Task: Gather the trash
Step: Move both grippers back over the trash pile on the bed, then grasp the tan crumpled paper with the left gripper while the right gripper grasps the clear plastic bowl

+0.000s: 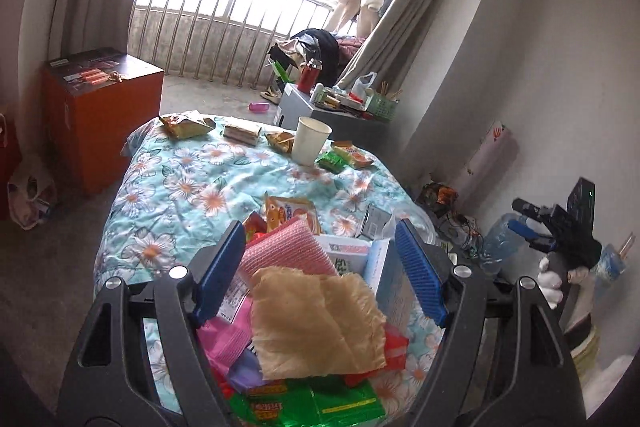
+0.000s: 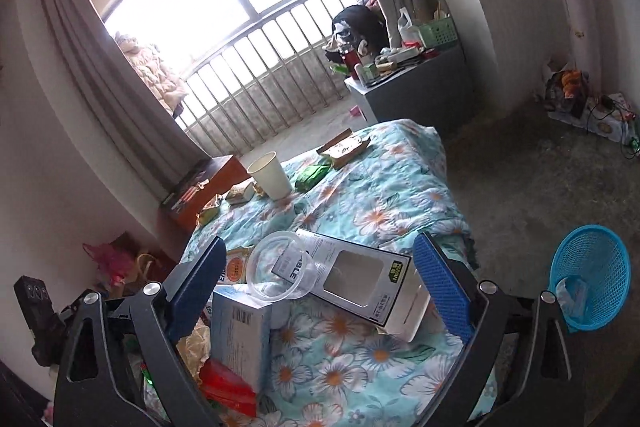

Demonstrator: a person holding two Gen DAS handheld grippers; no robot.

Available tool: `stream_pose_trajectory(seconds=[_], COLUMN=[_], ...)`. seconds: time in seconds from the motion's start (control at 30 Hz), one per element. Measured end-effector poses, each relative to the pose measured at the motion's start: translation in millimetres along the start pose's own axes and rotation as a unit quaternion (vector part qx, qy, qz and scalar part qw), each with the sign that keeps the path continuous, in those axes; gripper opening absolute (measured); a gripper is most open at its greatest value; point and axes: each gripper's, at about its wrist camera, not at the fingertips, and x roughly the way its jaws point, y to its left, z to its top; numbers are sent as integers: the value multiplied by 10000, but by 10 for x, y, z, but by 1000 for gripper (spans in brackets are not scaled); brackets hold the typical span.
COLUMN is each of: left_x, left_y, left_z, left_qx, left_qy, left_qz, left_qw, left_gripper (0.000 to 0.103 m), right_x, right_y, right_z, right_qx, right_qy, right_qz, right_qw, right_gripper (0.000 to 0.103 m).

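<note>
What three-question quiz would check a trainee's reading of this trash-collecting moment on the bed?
1. True or false: the paper cup stands upright on the floral quilt.
2. Where is the blue basket? A on the bed; B on the floor beside the bed; C on the grey cabinet.
3. Fill in: in the right wrist view, the clear round container lies partly on a white ____ with a cut-out window.

Key
1. True.
2. B.
3. Box: the white box. Both the left claw and the right claw are open and hold nothing.
</note>
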Motion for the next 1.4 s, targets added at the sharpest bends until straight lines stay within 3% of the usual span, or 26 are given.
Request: stream_pose_trajectory(seconds=[0.1, 0.23, 0.43, 0.63, 0.83, 1.07, 1.17, 1.4], left_x=[48, 232, 508, 764, 789, 734, 671, 459], left_y=[-135, -299, -300, -264, -248, -247, -279, -297], left_z=[-249, -584, -792, -937, -988, -972, -957, -838], left_qx=[730, 1620, 1622, 1895, 1865, 1871, 1969, 1876], left_qy=[298, 707, 1047, 1291, 1475, 1416, 1310, 916], left_qz=[102, 279, 353, 954, 877, 841, 854, 737], left_qw=[9968, 9839, 9806, 9687, 9674, 9684, 9679, 9752], left_gripper=[72, 72, 72, 72, 43, 12, 8, 7], right_x=[269, 564, 945, 1242, 1381, 1412, 1384, 1287], right_y=[78, 156, 219, 254, 221, 115, 116, 117], right_z=[-20, -28, -32, -62, -104, -143, -150, -109], right_qx=[35, 23, 41, -14, -9, 174, 199, 249], right_qy=[298, 591, 935, 1228, 1421, 1539, 1495, 1274], right_qz=[24, -37, -197, -323, -492, -547, -549, -522], right_qw=[9995, 9982, 9954, 9919, 9886, 9864, 9870, 9902], right_gripper=[89, 88, 82, 73, 56, 23, 10, 7])
